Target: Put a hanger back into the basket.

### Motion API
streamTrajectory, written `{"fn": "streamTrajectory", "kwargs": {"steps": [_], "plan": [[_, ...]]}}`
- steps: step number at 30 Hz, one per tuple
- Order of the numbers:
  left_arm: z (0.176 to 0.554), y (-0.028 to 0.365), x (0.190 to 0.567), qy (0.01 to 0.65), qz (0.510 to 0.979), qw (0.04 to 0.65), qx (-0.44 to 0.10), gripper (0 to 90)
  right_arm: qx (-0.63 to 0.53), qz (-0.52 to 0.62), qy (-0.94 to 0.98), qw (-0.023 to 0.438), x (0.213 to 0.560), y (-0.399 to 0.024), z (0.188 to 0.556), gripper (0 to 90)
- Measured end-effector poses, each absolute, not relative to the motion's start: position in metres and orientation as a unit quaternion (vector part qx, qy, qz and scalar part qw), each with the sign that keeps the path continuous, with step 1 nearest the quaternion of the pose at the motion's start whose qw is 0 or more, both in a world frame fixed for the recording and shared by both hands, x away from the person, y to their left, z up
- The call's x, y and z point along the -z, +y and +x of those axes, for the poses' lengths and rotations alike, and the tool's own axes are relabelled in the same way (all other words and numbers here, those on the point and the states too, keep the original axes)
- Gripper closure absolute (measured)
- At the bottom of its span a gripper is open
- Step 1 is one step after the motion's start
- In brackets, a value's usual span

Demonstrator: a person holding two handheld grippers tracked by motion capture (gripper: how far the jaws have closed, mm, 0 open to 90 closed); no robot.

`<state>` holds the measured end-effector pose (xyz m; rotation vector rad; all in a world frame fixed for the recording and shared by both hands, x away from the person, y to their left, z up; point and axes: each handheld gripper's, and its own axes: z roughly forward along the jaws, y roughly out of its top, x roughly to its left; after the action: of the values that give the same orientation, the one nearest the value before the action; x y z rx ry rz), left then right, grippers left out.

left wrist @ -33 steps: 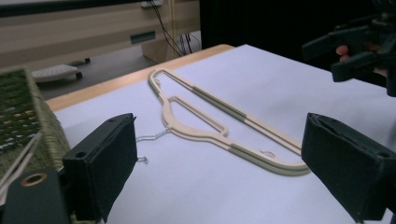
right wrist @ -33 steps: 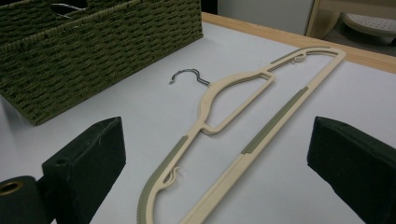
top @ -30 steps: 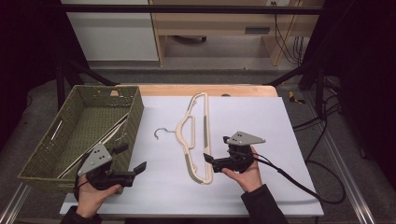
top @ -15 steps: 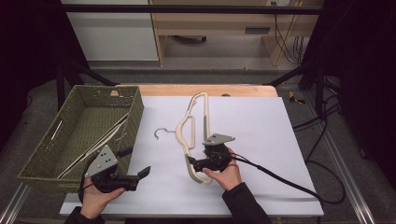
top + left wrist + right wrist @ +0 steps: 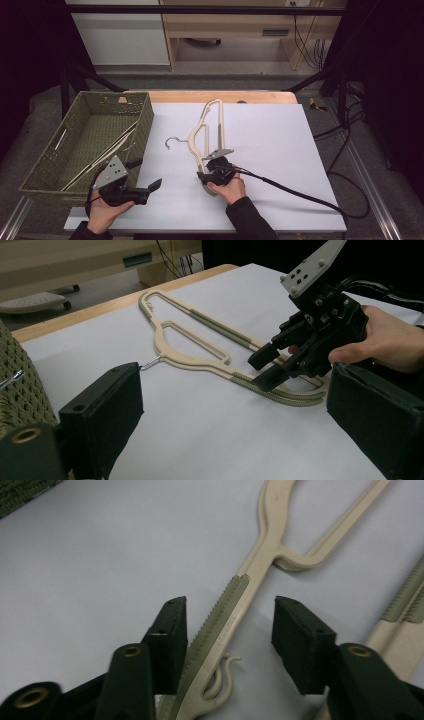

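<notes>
White tabletop (image 5: 270, 150): one hanger (image 5: 206, 131), one basket (image 5: 90, 137), two claws

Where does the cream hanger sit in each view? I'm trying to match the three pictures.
High view: hanger mid-table on the white sheet, right of the basket.
Left gripper view: upper centre, running toward the right tool.
Right gripper view: centre, one arm between the jaws.
Shared landmark: its ribbed green grip strip.

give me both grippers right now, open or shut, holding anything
Left gripper: open, holding nothing.
Right gripper: jaws have just been closing around the hanger arm, left pad at it, right pad still apart; not gripped yet.
</notes>
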<state>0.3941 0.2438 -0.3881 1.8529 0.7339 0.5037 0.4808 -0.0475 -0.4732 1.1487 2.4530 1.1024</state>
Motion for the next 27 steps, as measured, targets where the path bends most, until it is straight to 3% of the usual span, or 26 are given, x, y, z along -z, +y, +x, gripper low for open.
{"fn": "streamTrajectory", "kwargs": {"steps": [10,22,24,26,27], "plan": [[0.395,0.245,0.389,0.309,0.77,0.517,-0.21,8.2,-0.372,0.413,0.828,0.069,0.474,-0.047,0.482,71.6],[0.396,0.245,0.39,0.311,0.771,0.516,-0.209,8.4,-0.35,0.444,0.822,0.064,0.466,-0.051,0.484,77.7],[0.396,0.245,0.39,0.31,0.772,0.515,-0.209,8.4,-0.348,0.443,0.823,0.074,0.463,-0.053,0.482,90.0],[0.396,0.245,0.39,0.31,0.772,0.515,-0.209,8.4,-0.336,0.443,0.826,0.09,0.461,-0.055,0.482,89.3],[0.396,0.244,0.39,0.31,0.772,0.514,-0.209,8.4,-0.332,0.441,0.828,0.095,0.462,-0.056,0.482,84.3]]}}
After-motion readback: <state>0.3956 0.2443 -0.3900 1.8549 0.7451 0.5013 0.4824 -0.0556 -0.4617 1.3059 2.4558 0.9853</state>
